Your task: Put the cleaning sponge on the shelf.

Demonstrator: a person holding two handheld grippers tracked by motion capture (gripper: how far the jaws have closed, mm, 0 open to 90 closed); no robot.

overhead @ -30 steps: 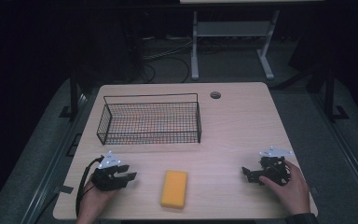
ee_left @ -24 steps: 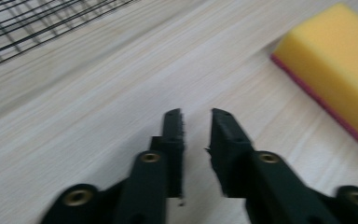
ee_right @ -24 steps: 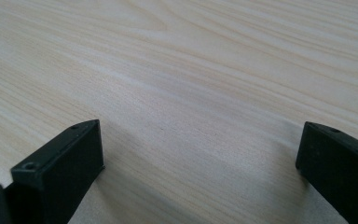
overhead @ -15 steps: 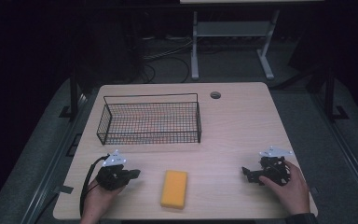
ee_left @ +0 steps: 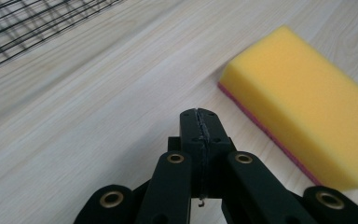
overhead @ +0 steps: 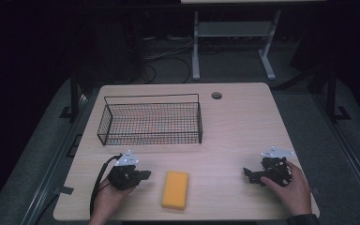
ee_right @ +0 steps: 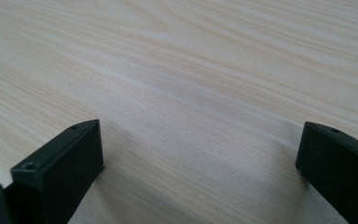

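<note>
Shifted toward the yellow sponge (overhead: 175,189) with left gripper (overhead: 143,175) pressed together on nothing, right gripper (overhead: 247,173) spread over bare table (overhead: 243,126); sponge just ahead-right of the left tips, likely light, soft, squashy, best pinched across its long sides.

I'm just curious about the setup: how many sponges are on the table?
1. The yellow sponge lies flat on the table near the front edge, between the two hands and in front of the wire basket, which looks empty.
</note>
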